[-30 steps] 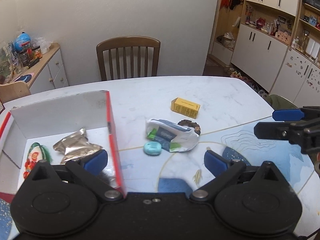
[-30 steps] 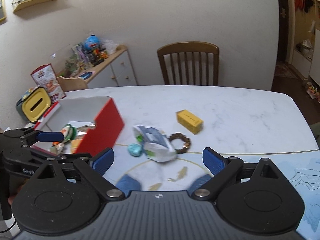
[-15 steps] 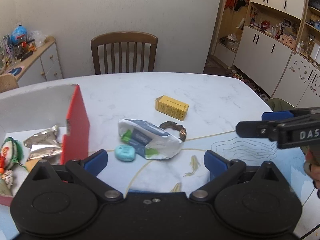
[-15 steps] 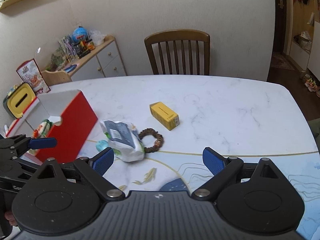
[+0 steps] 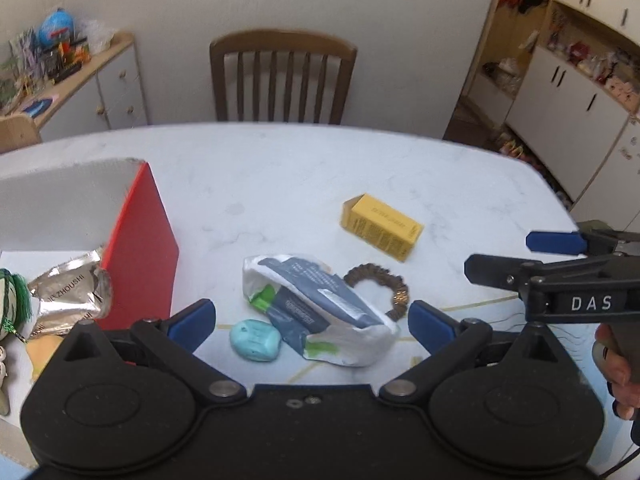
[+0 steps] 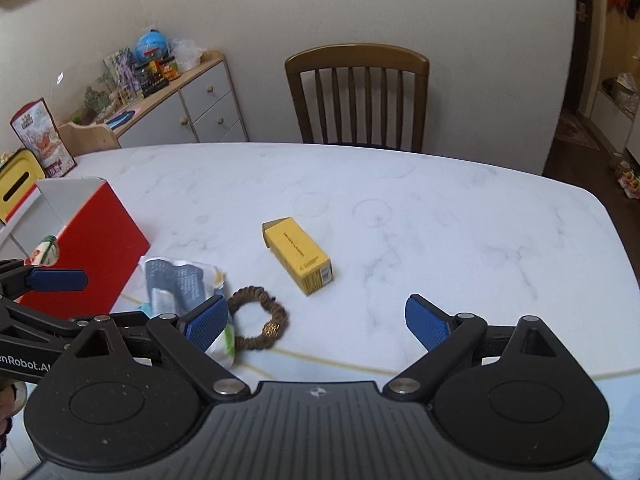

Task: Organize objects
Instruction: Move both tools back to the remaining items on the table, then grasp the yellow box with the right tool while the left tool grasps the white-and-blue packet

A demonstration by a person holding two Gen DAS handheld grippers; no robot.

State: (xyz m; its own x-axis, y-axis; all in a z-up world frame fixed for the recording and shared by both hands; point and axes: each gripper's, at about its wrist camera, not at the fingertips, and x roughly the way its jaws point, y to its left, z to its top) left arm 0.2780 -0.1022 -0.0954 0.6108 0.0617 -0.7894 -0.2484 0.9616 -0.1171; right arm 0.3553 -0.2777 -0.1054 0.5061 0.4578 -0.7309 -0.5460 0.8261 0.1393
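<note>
A red-sided box (image 5: 138, 248) (image 6: 94, 248) stands at the table's left, holding a silver foil pouch (image 5: 68, 292) and a green-tasselled packet (image 5: 12, 300). On the marble table lie a white and blue wipes pack (image 5: 316, 304) (image 6: 180, 284), a teal soap-like piece (image 5: 256, 340), a brown beaded bracelet (image 5: 380, 284) (image 6: 258, 320) and a yellow carton (image 5: 380, 232) (image 6: 298, 256). My left gripper (image 5: 310, 320) is open, hovering just short of the wipes pack and the teal piece. My right gripper (image 6: 316, 320) is open, near the bracelet and the carton.
A wooden chair (image 5: 282, 76) (image 6: 358, 96) stands at the table's far side. A low cabinet (image 6: 188, 108) with clutter lines the left wall. White cupboards (image 5: 568, 120) fill the right. A blue patterned mat (image 5: 500, 308) covers the table's near edge.
Both grippers have swung right and closer to the loose items; the red box slid towards the left edge of each view. Both stay open and hold nothing.
</note>
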